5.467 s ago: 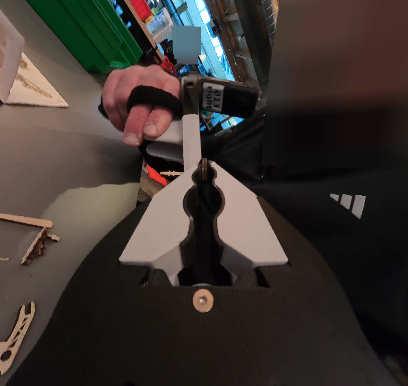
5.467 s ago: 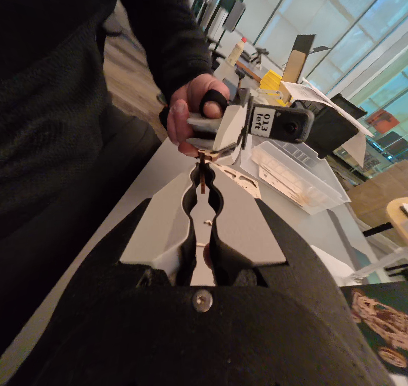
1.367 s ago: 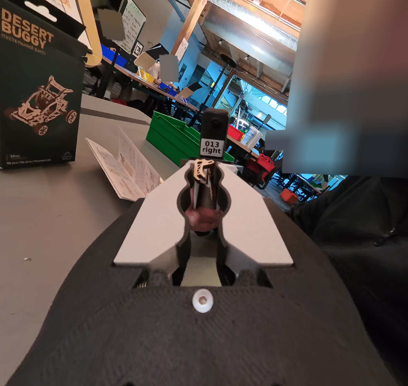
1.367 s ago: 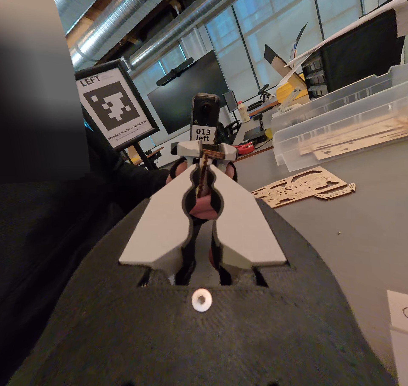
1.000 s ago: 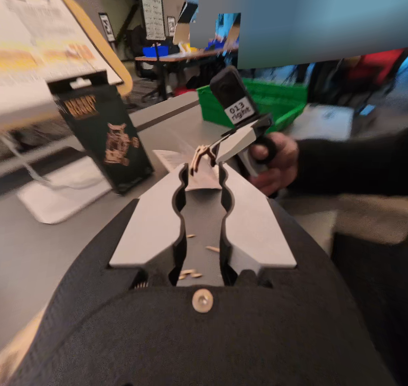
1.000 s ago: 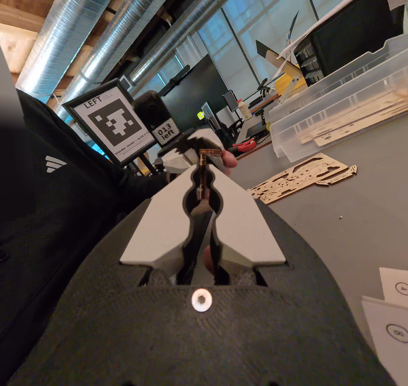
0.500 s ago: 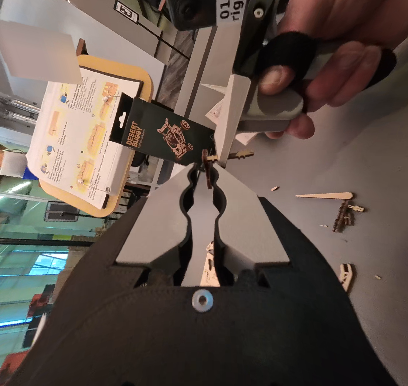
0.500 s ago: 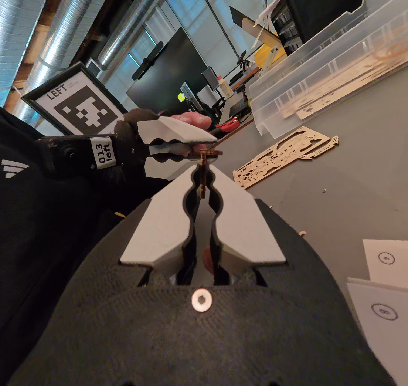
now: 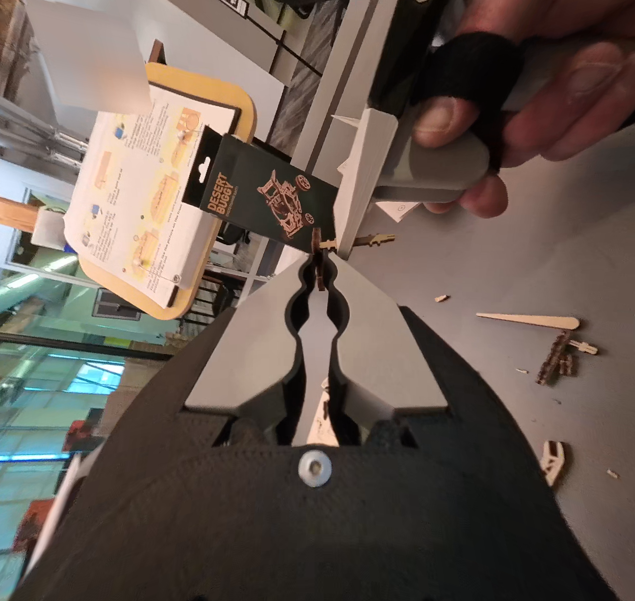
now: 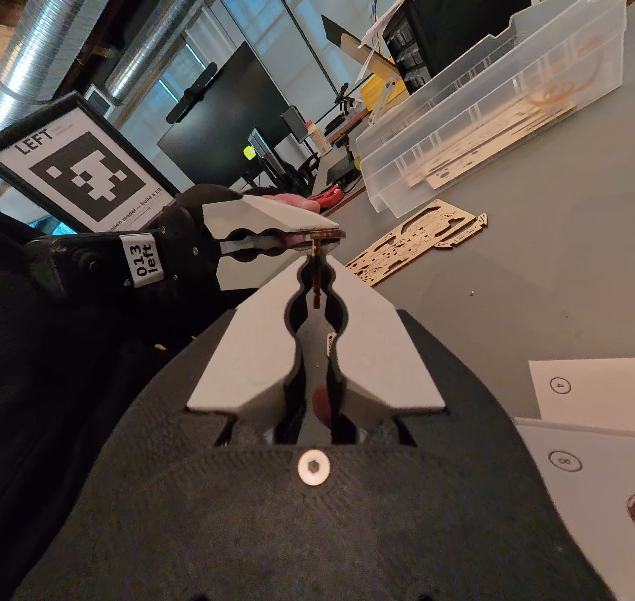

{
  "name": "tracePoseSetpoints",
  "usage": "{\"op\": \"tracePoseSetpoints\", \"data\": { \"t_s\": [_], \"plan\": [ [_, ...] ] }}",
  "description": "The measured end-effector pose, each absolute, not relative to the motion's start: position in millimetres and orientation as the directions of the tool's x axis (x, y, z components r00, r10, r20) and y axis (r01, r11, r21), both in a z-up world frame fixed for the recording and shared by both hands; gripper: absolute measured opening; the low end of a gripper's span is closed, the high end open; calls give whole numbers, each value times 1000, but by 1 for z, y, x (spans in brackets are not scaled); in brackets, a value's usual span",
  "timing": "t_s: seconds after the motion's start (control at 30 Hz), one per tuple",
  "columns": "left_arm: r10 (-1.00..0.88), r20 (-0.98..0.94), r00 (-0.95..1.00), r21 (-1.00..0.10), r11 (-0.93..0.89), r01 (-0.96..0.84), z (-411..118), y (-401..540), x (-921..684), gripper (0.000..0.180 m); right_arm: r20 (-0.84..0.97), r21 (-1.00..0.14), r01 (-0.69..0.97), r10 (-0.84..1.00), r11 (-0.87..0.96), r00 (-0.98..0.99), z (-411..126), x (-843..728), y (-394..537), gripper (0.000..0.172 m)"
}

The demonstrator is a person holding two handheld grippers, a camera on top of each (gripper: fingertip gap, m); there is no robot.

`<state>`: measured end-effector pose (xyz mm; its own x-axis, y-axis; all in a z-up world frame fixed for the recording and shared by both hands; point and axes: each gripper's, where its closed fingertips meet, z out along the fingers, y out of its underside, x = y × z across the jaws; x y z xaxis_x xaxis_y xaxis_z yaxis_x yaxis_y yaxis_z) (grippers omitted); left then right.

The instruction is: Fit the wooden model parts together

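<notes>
Contact between both parts has been regained after the split a second ago: left gripper clamps the dark wooden piece; right gripper clamps the thin wooden strip. You may press the joint home.

Workshop/maker lab, exposed ducts, parts bins, monitor, marker sign, grey bench

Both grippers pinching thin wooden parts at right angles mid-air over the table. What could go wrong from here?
1. The left gripper pinches the dark wooden disc only at its fingertips; side load from the peg could twist it out.
2. The right gripper holds the slim wooden peg edge-on; pushing off-axis may snap it.
3. A dropped part could get lost among the loose wooden pieces on the grey table.
</notes>
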<state>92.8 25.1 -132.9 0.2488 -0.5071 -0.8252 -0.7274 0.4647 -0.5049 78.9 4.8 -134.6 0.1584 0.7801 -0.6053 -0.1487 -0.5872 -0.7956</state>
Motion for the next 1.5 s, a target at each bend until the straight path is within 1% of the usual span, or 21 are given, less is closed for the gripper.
{"op": "tracePoseSetpoints", "data": {
  "t_s": [0.03,0.07,0.13,0.2,0.23,0.3,0.37,0.47,0.53,0.6,0.67,0.7,0.77,0.87,0.97,1.07,1.13,1.2,1.33,1.5],
  "plan": [
    [-521,-811,265,-524,448,-724,-133,26,93,1,-616,-787,-156,772,-597,153,-135,79,6,1],
    [-529,-805,268,-530,440,-725,-134,27,92,2,-629,-777,-161,764,-609,147,-136,79,6,1],
    [-574,-758,311,-592,403,-699,-133,27,93,2,-635,-771,-173,759,-613,142,-135,79,6,1],
    [-596,-723,349,-630,363,-686,-133,29,92,2,-640,-766,-192,754,-613,145,-134,79,8,1],
    [-622,-684,381,-671,331,-664,-133,29,92,1,-640,-766,-200,754,-611,147,-133,79,9,1],
    [-626,-655,423,-700,292,-652,-131,32,91,1,-647,-759,-222,749,-612,146,-131,79,11,1],
    [-659,-570,491,-770,220,-599,-130,35,89,2,-662,-743,-257,737,-618,141,-128,78,15,1],
    [-669,-494,555,-820,148,-553,-127,37,87,2,-686,-711,-323,717,-625,124,-124,76,17,1],
    [-656,-478,585,-831,122,-542,-128,38,84,2,-701,-692,-351,702,-630,122,-124,75,19,1],
    [-682,-405,609,-868,77,-491,-129,39,84,2,-723,-665,-372,683,-648,102,-124,74,20,2],
    [-667,-533,520,-794,184,-579,-129,36,84,2,-719,-675,-339,688,-656,101,-126,74,16,1],
    [-679,-543,495,-787,204,-583,-127,33,85,2,-715,-680,-317,694,-661,88,-125,74,13,1],
    [-660,-622,423,-729,291,-619,-124,29,86,1,-697,-702,-278,713,-656,74,-122,76,10,1],
    [-645,-597,477,-761,267,-591,-119,32,85,1,-675,-714,-335,732,-615,95,-112,77,15,3],
    [-661,-531,530,-818,238,-524,-111,29,87,1,-702,-662,-424,709,-618,64,-106,79,17,19],
    [-642,-552,532,-810,264,-523,-110,27,88,1,-712,-636,-485,699,-601,67,-105,80,18,13],
    [-630,-557,541,-809,263,-527,-111,29,86,1,-723,-617,-506,687,-603,63,-105,79,18,3],
    [-589,-592,549,-789,288,-542,-109,30,85,1,-717,-633,-520,688,-574,114,-104,79,18,3],
    [-566,-620,543,-770,307,-560,-110,34,85,1,-731,-629,-516,668,-581,140,-106,78,22,3],
    [-593,-542,595,-815,201,-543,-113,42,84,1,-739,-616,-574,647,-539,186,-109,78,29,3]
  ]
}}
